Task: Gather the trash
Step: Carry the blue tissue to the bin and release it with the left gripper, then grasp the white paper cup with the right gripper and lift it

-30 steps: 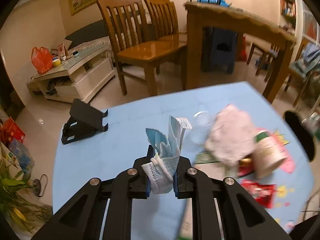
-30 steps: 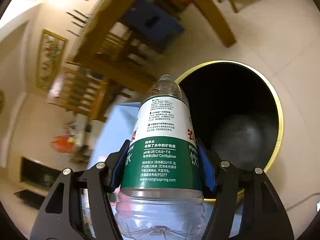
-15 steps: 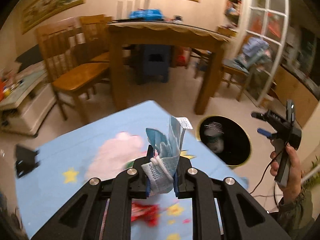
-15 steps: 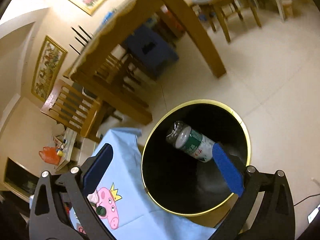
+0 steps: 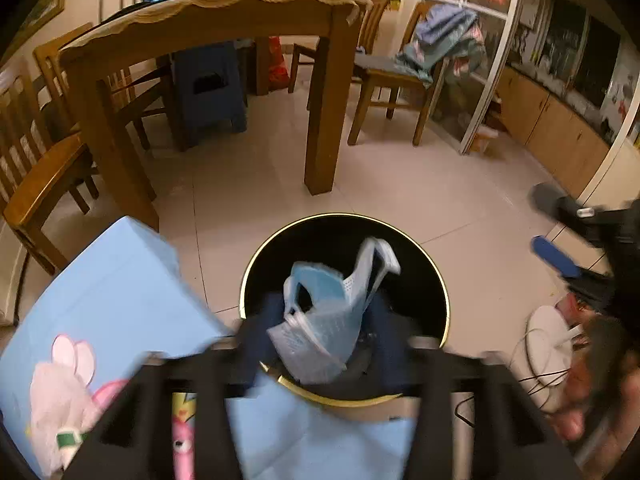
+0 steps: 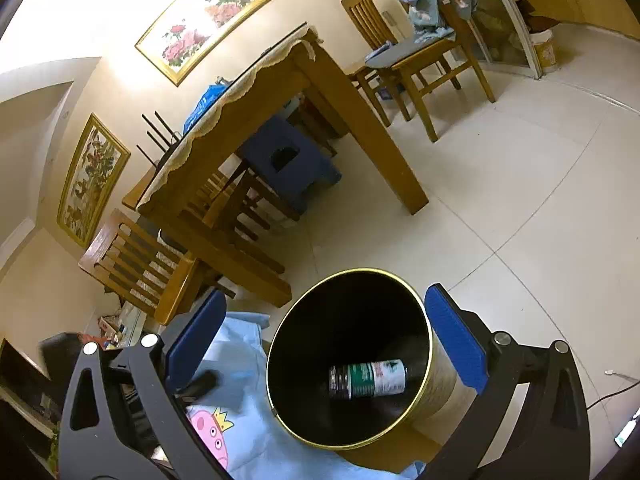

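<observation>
Mask let go over the bin.
Your left gripper (image 5: 320, 340) hung above the trash bin (image 5: 434, 280), jaws just spreading, so the face mask (image 5: 324, 312) fell free; your right gripper (image 6: 320, 344) gaped empty, its bottle (image 6: 368, 380) already inside.

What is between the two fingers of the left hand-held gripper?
A crumpled blue face mask sits between its fingers, over the black trash bin. The jaws have just been opening, so it looks let go. The left wrist view shows this.
</observation>
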A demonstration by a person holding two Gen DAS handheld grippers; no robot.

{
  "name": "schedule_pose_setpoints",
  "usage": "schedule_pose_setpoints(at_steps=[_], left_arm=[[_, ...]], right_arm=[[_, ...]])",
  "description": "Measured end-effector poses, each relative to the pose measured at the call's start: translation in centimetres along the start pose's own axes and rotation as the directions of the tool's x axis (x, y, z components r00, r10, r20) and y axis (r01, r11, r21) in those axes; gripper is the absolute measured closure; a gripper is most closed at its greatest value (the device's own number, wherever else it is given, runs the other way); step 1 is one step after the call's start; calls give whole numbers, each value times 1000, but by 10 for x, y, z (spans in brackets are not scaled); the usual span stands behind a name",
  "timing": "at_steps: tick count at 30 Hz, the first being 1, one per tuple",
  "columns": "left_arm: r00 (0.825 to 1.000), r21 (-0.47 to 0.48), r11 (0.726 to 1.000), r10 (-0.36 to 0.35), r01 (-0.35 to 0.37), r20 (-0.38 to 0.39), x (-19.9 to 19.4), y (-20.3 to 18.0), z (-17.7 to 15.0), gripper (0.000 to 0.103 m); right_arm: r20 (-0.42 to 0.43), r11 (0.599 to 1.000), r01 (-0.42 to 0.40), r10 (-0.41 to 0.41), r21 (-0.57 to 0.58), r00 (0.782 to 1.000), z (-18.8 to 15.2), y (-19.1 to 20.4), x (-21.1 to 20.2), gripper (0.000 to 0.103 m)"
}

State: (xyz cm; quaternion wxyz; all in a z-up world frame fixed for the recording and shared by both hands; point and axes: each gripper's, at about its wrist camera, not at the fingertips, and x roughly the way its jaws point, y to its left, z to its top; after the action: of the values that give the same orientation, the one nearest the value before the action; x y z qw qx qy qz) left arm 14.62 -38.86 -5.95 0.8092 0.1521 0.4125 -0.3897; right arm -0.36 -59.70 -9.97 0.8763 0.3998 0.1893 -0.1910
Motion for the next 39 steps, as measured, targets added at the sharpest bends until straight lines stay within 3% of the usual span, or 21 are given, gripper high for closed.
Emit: schedule_pose_setpoints(at_steps=[4,7,8,11,14,17,20,21,23,25,26,28,32,36,39], left_arm=[[999,7,1000,6,-5,-33,22,-9,-1,37],[999,-7,1000,20,-20,-32,17,-6,-6,35],[999,-15,999,44,-45,-25,9,-3,-11,32],[990,-35,990,137,-136,34,-27,4,-28,5],[962,-54,966,258,-254,94,-74,14,-55,6],[912,-95,921,388,-378,134,-118,32,-86,6],[842,-162,852,520,-498,143,-161,57,-124,6],[814,-191,821,565,-538,134,-176,69,-140,6],[777,-244,779,616,-578,125,-204,93,-169,6],[731,-310,718,676,-623,95,-229,120,-201,6],[725,-335,703,684,-627,80,-237,131,-211,6],[728,-385,686,684,-617,50,-251,153,-229,6],[734,-479,650,679,-590,19,-271,188,-261,6],[763,-512,662,646,-547,20,-273,203,-279,6],[776,-519,669,631,-531,20,-272,204,-289,6]], right_arm=[[30,1000,2,-2,-2,1000,6,-1,-10,5],[42,1000,-3,3,-13,999,6,0,-13,5],[44,1000,-8,9,-20,999,5,3,-14,5],[40,997,-18,21,-76,999,0,19,-13,5],[10,984,-42,44,-173,999,-14,46,-7,5],[-60,949,-75,59,-308,996,-43,85,2,5],[-141,910,-112,60,-400,988,-80,121,10,5],[-174,889,-134,63,-437,983,-99,135,10,5],[-225,847,-183,77,-499,971,-133,159,6,5],[-270,790,-221,73,-573,960,-169,182,2,5],[-294,752,-244,70,-613,953,-190,197,-1,5],[-341,681,-290,63,-672,938,-225,224,-4,5],[-389,605,-313,5,-732,921,-270,267,5,5],[-512,641,-380,-23,-667,859,-280,291,48,5],[-550,687,-368,-56,-627,833,-281,299,78,6]])
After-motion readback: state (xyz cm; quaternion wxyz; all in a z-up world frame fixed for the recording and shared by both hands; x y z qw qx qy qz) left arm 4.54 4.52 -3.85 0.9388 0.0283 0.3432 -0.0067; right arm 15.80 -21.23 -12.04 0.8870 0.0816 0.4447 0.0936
